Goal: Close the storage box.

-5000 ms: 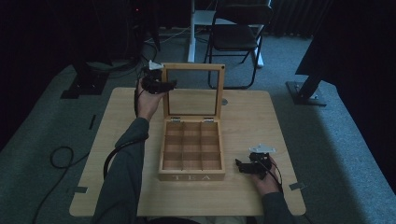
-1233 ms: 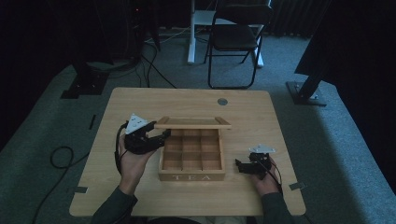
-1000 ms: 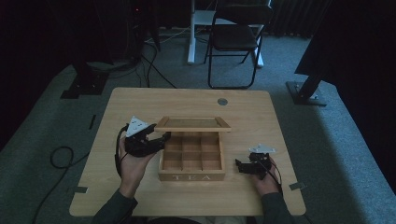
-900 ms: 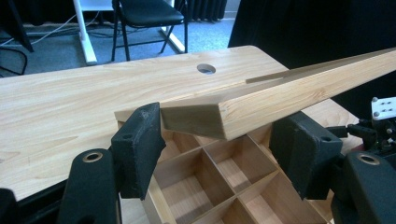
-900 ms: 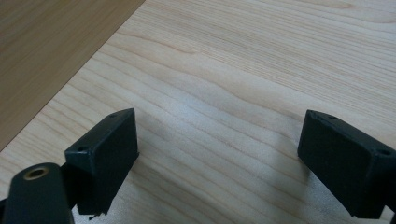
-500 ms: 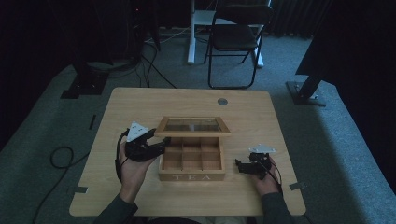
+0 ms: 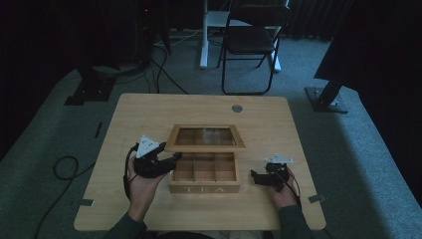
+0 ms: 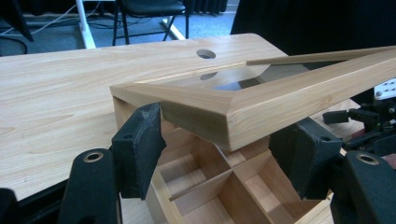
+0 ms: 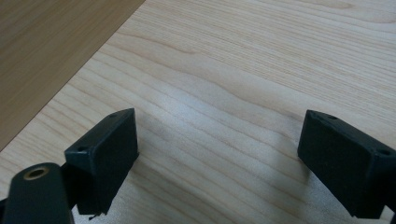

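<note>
Wooden tea box (image 7: 204,172) at the middle of the table (image 7: 149,114), its glass lid (image 7: 205,138) half lowered.
The left tool (image 7: 171,160) is at 9 o'clock of the box, its jaws wide, standing on both sides of the lid's front corner (image 8: 229,122); whether they touch it I cannot tell. The right tool (image 7: 255,177) rests at 3 o'clock of the box, jaws wide, over bare table wood (image 9: 224,93). The open compartments (image 8: 205,179) show under the lid.

High cam looks down on table (image 7: 149,119); gripper cams sit close, sharing its top.
</note>
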`<move>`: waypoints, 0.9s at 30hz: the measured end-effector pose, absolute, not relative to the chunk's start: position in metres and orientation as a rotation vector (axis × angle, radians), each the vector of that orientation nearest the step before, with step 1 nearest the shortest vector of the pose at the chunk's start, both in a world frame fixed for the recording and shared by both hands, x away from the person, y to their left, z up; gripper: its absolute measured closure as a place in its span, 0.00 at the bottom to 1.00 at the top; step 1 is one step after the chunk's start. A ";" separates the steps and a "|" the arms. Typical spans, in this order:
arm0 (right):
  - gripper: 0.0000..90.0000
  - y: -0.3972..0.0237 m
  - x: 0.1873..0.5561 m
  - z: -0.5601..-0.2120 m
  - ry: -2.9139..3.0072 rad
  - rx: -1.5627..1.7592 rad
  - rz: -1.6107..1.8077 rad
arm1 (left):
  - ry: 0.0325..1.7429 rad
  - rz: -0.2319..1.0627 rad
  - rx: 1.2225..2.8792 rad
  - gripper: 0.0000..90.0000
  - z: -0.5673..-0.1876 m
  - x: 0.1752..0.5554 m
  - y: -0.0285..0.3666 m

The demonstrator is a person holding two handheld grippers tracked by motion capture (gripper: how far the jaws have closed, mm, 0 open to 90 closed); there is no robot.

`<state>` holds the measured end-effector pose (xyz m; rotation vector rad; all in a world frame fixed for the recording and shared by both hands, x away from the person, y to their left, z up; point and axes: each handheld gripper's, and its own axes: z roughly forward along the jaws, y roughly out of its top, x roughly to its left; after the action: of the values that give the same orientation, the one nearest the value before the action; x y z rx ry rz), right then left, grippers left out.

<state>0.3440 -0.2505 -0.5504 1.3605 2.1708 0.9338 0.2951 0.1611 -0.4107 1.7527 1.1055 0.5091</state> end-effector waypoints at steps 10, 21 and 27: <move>0.13 -0.251 0.344 -0.550 2.172 1.359 0.933 | 1.120 0.488 1.762 0.39 -0.421 0.291 0.161; 0.13 -0.251 0.344 -0.550 2.172 1.357 0.933 | 1.127 0.492 1.760 0.39 -0.427 0.290 0.161; 0.13 -0.251 0.344 -0.550 2.173 1.360 0.933 | 1.131 0.496 1.765 0.40 -0.430 0.287 0.160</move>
<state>0.3440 -0.2506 -0.5504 1.3600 2.1730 0.9329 0.2874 0.1600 -0.4304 1.7655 1.1307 0.4956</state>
